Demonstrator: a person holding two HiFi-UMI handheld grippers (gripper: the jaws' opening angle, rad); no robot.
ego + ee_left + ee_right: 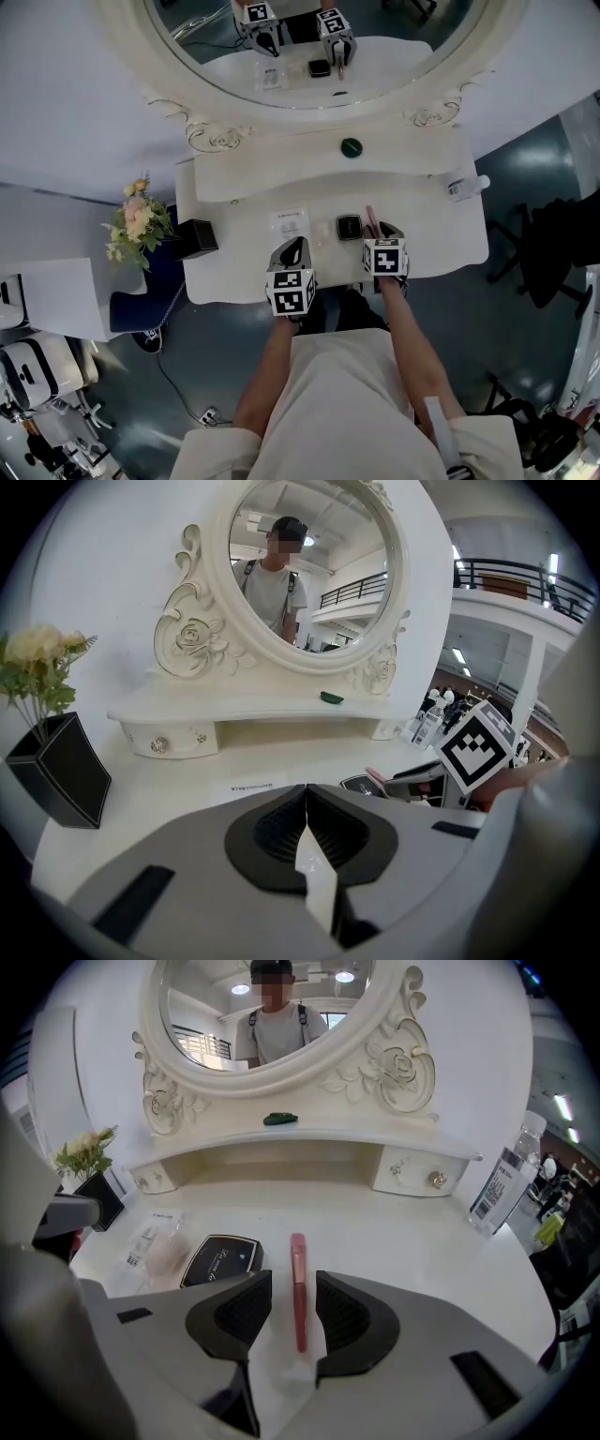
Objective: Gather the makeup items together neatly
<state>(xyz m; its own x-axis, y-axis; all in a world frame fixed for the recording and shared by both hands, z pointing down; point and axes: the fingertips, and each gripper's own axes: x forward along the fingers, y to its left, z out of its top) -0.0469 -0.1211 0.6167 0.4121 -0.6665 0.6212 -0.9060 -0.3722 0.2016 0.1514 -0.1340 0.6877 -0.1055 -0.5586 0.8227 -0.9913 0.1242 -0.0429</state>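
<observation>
A pink makeup stick (pixel 297 1265) lies flat on the white dressing table (pixel 427 239), pointing away between the jaws of my right gripper (pixel 293 1283). Those jaws stand apart with a gap on each side of the stick, so the gripper is open. Just left of it sit a black compact (pixel 221 1259) and a clear packet holding a pale puff (pixel 155 1244). In the head view the packet (pixel 289 223), compact (pixel 349 226) and stick (pixel 371 220) form a row. My left gripper (pixel 306 794) hovers near the front edge, short of the packet, shut and empty.
A small green item (pixel 351 146) rests on the raised shelf under the oval mirror (pixel 319 56). A clear water bottle (pixel 466 186) lies at the table's right end. A black vase (pixel 196 238) with flowers (pixel 138 220) stands at the left end.
</observation>
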